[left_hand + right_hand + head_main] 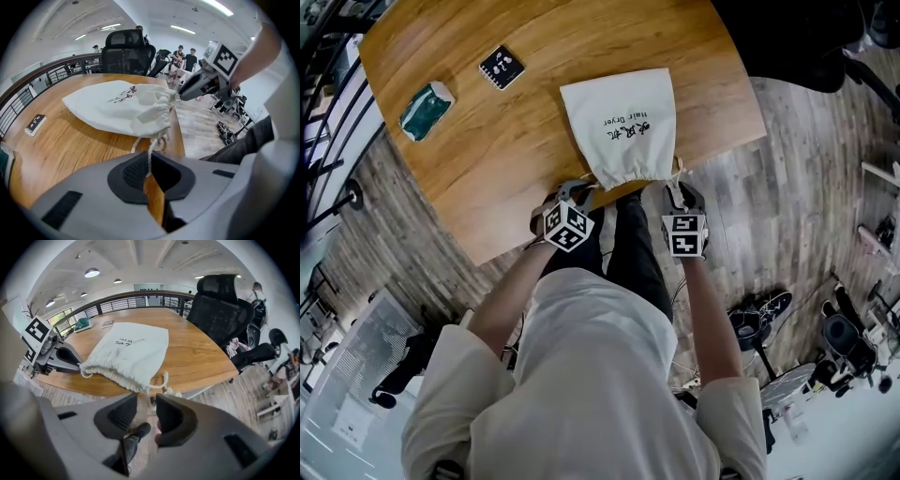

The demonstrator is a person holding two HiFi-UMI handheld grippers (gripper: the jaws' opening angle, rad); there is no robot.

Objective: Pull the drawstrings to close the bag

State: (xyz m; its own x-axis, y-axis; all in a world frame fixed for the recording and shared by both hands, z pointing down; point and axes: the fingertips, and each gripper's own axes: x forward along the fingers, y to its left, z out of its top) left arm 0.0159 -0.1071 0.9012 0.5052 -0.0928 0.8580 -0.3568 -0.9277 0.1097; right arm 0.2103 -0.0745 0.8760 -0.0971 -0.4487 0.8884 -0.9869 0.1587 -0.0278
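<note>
bag (619, 127) sits between right tool (681, 193) and left tool (573, 194) gripping drawstring (151, 154).

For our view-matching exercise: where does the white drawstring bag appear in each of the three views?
Head view: bag upper centre, mouth toward the person.
Left gripper view: bag centre-left, above the jaws.
Right gripper view: bag centre-left, above the jaws.
Shared landmark: the wooden table beneath it.

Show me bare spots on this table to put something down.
Bare wood lies between the teal packet and the bag, and right of the bag to the table edge. Crowded: the bag's mouth, where the left hand-held gripper and right hand-held gripper sit by the drawstrings.
</note>
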